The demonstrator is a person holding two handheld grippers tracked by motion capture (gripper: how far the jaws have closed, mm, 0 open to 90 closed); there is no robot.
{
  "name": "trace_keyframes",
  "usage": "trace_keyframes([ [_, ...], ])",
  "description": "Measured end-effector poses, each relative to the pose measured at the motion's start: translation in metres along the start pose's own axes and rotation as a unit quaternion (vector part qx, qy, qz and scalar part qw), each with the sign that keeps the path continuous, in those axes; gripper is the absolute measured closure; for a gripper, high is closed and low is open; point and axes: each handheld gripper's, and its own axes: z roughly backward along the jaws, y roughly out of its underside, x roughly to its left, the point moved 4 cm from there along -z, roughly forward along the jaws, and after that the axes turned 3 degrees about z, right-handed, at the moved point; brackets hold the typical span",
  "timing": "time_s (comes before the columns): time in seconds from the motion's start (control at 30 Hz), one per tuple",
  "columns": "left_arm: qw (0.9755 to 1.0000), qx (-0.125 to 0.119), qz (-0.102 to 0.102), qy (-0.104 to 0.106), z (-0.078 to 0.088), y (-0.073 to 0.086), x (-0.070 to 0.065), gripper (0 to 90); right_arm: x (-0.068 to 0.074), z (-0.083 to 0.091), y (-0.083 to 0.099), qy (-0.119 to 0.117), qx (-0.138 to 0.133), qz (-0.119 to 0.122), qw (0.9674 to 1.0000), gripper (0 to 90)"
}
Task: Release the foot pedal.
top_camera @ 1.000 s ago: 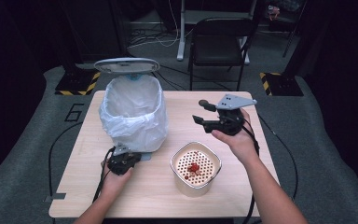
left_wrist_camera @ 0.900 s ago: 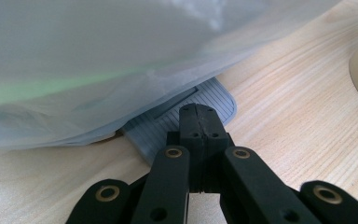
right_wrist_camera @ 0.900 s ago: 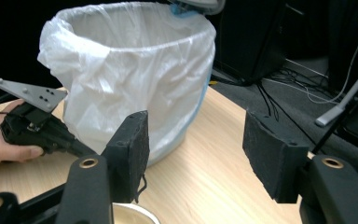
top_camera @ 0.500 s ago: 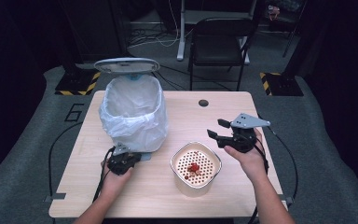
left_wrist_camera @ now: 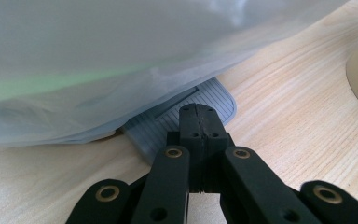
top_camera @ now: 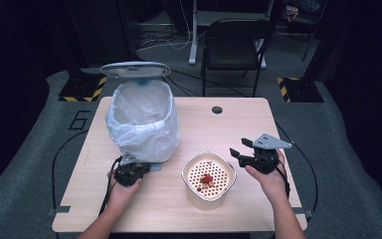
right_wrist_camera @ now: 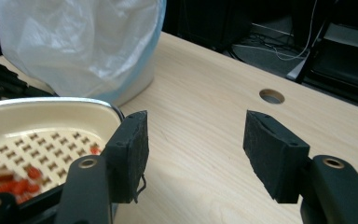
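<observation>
Your left gripper [left_wrist_camera: 198, 122], fingers clenched, presses the ribbed grey pedal [left_wrist_camera: 168, 116] beneath the plastic-lined bin [top_camera: 142, 119]. Your right gripper [right_wrist_camera: 193, 149], fingers released, sits beside the perforated cream bowl [top_camera: 209, 180].

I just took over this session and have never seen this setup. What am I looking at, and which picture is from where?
There is no robot: a person holds a hand-held two-jaw gripper in each hand. The high view looks down on a wooden table. The other two pictures come from cameras riding on the grippers, looking along their black jaws.

On the table stand a pedal bin lined with a white bag, its lid up, and a cream container with a perforated insert holding red food scraps.

The left gripper is shut and rests on the bin's grey pedal. The right gripper is open, holds nothing, and hovers just beside the container's rim.
</observation>
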Motion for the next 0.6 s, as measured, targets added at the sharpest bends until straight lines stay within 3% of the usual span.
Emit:
trace_keyframes([
  [0.13, 0.9999, -0.001, 0.010, 0.006, 0.000, 0.000, 0.001, 89.9, -0.005, 0.001, 0.013, 0.010, 0.007, -0.005, 0.9999, 39.2],
  [0.2, 0.9998, 0.003, 0.008, 0.017, 0.002, 0.000, 0.002, 85.6, -0.008, 0.001, 0.018, 0.014, 0.008, -0.011, 0.9998, 39.0],
  [0.3, 0.9998, 0.008, 0.012, 0.011, 0.007, -0.001, 0.000, 79.7, -0.014, 0.000, 0.026, 0.018, 0.009, -0.025, 0.9995, 38.5],
  [0.37, 0.9992, 0.001, 0.036, 0.015, 0.010, -0.002, -0.001, 73.1, -0.016, -0.001, 0.033, 0.025, 0.012, -0.028, 0.9992, 38.4],
  [0.4, 0.9995, -0.003, 0.031, 0.010, 0.014, -0.003, 0.000, 72.6, -0.018, -0.002, 0.036, 0.029, 0.015, -0.028, 0.9991, 38.4],
  [0.5, 0.9987, -0.019, 0.046, 0.002, 0.023, -0.005, 0.004, 67.3, -0.021, -0.003, 0.046, 0.036, 0.022, -0.030, 0.9986, 38.2],
  [0.53, 0.9977, -0.031, 0.060, -0.006, 0.024, -0.006, 0.004, 63.7, -0.022, -0.003, 0.048, 0.039, 0.025, -0.035, 0.9983, 38.1],
  [0.57, 0.9988, -0.015, 0.046, -0.007, 0.027, -0.004, 0.008, 62.5, -0.023, -0.004, 0.050, 0.041, 0.025, -0.037, 0.9981, 38.0],
  [0.6, 0.9989, -0.014, 0.044, -0.010, 0.028, -0.004, 0.010, 61.3, -0.024, -0.004, 0.053, 0.043, 0.026, -0.037, 0.9981, 37.9],
])
